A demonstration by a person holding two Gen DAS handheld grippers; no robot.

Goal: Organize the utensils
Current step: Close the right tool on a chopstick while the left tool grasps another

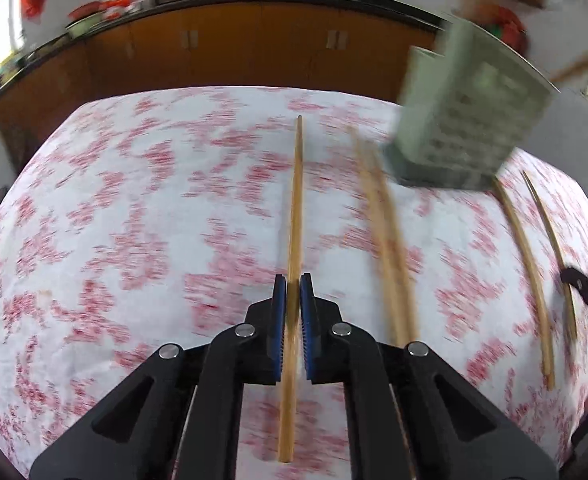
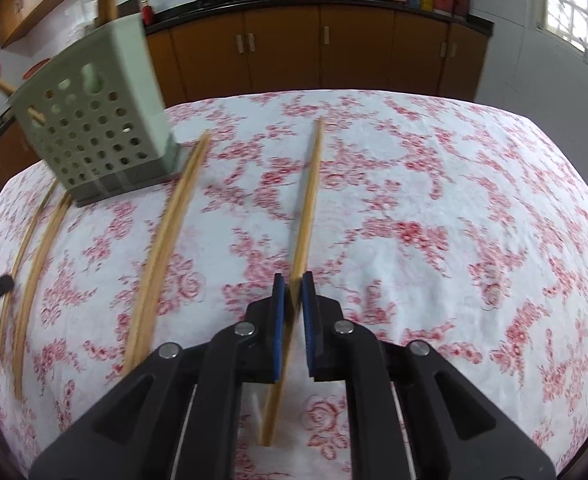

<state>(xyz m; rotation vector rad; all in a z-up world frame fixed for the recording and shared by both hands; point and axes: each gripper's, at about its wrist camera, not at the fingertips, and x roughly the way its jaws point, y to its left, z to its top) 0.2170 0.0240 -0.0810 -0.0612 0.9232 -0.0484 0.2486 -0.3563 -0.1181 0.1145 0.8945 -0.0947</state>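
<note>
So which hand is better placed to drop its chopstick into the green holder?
Right, narrowly. The right claw and left claw each grip a chopstick, flanking the holder, but only the right view is sharp, not smeared.

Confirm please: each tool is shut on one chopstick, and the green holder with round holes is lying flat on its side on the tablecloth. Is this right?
Not quite. The green holder stands upright on its base, as the right wrist view shows. Left tool and right tool each grip one chopstick.
</note>
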